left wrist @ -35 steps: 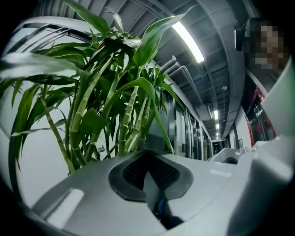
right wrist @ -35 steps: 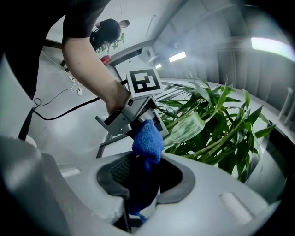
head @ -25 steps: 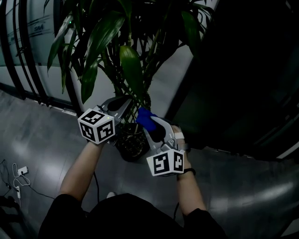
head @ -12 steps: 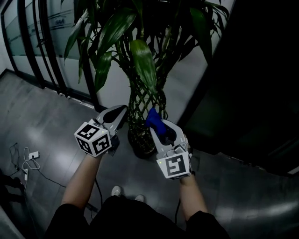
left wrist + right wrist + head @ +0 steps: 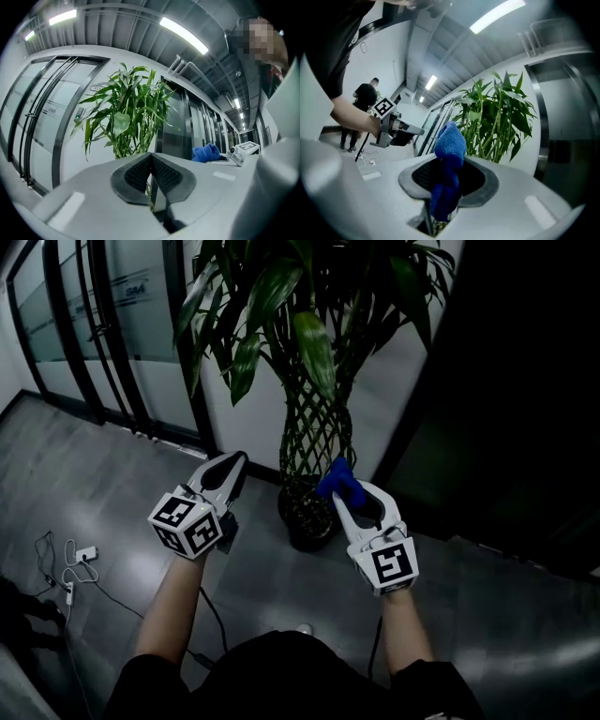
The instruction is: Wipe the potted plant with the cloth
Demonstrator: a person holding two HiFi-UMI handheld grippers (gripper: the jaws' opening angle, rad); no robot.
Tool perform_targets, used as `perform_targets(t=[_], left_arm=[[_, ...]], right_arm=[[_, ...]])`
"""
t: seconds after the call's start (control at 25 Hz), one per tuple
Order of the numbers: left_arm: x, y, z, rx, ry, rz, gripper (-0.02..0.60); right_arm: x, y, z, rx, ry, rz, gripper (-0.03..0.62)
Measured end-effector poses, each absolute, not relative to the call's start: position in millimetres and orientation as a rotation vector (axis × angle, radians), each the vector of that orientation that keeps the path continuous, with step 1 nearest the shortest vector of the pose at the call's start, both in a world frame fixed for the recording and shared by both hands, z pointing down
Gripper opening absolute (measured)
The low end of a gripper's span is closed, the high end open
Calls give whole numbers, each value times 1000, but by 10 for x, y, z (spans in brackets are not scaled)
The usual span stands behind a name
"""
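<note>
A tall potted plant [image 5: 314,343] with a braided stem and long green leaves stands in a dark pot [image 5: 306,514] on the floor by the white wall. My right gripper [image 5: 339,476] is shut on a blue cloth [image 5: 338,480], just right of the stem near the pot. In the right gripper view the blue cloth [image 5: 448,161] hangs between the jaws, the plant [image 5: 497,117] behind it. My left gripper [image 5: 234,461] is shut with nothing in it, left of the pot. The left gripper view shows the plant [image 5: 126,117] ahead and the cloth [image 5: 205,153] at the right.
Glass doors with dark frames [image 5: 94,334] run along the left. A dark panel [image 5: 506,390] fills the right. White cables and a plug [image 5: 66,568] lie on the grey floor at the left. People [image 5: 363,101] stand far off in the right gripper view.
The view has drawn back and shifted, so the plant and pot sit further from me. Both grippers have drawn back from the plant's leaves and now sit low beside the pot; cloth still held.
</note>
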State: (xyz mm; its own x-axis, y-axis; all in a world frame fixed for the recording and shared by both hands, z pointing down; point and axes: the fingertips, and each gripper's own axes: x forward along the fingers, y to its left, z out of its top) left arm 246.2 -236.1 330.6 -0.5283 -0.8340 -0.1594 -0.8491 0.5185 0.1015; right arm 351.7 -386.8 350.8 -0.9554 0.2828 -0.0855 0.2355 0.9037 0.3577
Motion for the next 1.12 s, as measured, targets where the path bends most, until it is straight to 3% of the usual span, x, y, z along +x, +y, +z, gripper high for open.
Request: perform_targets(t=[0.24, 0.4, 0.56, 0.76, 1.12], left_arm=[[2902, -1559, 3461, -1477, 2668, 233, 6], [3142, -1089, 3798, -1415, 2700, 140, 6], [3527, -962, 4116, -1461, 2720, 239, 6], [3749, -817, 3847, -1287, 2747, 297, 6], [4495, -1119, 4018, -1321, 2780, 154, 6]], right_arm=[[3972, -3561, 3524, 268, 2976, 57, 109], [4381, -3235, 3720, 180, 3020, 110, 109], [4780, -3116, 3982, 135, 3099, 149, 109], [5139, -3263, 3724, 142, 3063, 297, 108], [5741, -3908, 3822, 222, 3025, 58, 107]])
